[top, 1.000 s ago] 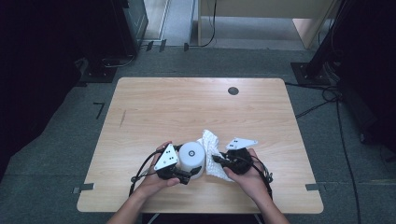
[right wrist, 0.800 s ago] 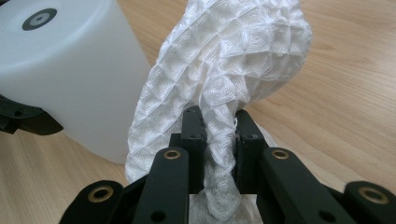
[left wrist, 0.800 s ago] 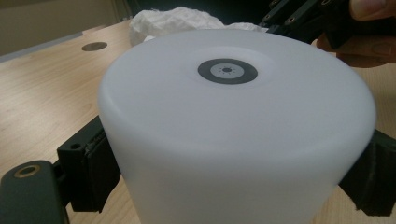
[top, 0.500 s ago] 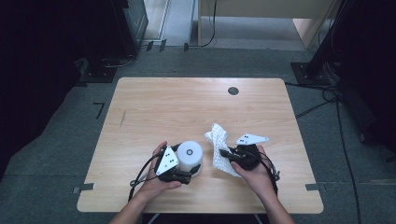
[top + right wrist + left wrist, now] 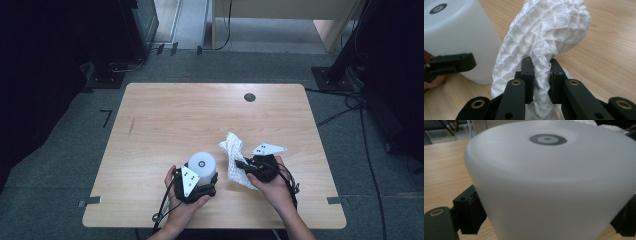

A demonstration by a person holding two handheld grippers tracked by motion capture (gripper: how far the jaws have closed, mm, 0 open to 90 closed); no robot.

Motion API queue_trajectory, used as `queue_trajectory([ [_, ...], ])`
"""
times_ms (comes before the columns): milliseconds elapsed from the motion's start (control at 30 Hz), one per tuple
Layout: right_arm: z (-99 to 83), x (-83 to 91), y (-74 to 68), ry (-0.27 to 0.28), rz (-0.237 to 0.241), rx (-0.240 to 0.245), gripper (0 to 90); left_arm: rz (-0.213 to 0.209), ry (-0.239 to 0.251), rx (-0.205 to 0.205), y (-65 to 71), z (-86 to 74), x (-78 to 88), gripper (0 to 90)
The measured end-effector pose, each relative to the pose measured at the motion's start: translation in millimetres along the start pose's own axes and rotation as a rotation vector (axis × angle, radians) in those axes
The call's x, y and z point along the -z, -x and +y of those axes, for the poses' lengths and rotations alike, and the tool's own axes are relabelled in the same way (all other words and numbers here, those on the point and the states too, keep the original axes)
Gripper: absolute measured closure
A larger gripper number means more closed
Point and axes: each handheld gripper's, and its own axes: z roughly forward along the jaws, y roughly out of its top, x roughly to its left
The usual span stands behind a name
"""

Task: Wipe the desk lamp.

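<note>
Cloth point(image 5: 234, 159) just right of container point(image 5: 202, 166)

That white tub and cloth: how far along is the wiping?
Done: left gripper clamps the white tub, and the right gripper pinches the waffle cloth. In hand: cloth hangs beside the tub, contact unclear. Left, apparently: rubbing the tub down.

A white tub point(image 5: 549, 185) stands gripped between the black fingers point(image 5: 469, 212).

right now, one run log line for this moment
left tool: shut on white tub | right tool: shut on white cloth | cloth beside tub | wooden table
</note>
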Motion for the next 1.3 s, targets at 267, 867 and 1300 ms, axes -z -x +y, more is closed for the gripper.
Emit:
queue_trajectory([
  [267, 1.2, 2.7, 0.1, 0.011, 0.002, -0.001, 77.8, -0.261, -0.004, -0.085, -28.4, 12.2, -5.1, 8.1],
  [867, 16.7, 19.2, -55.5, 0.153, 0.106, 0.179, 78.2, -0.631, 0.026, -0.129, -53.5, 22.9, -2.4, 8.2],
  [1300, 8.7, 0.6, -49.8, 0.044, 0.086, 0.127, 78.2, -0.555, 0.023, -0.099, -63.9, 23.0, -5.7, 8.3],
])
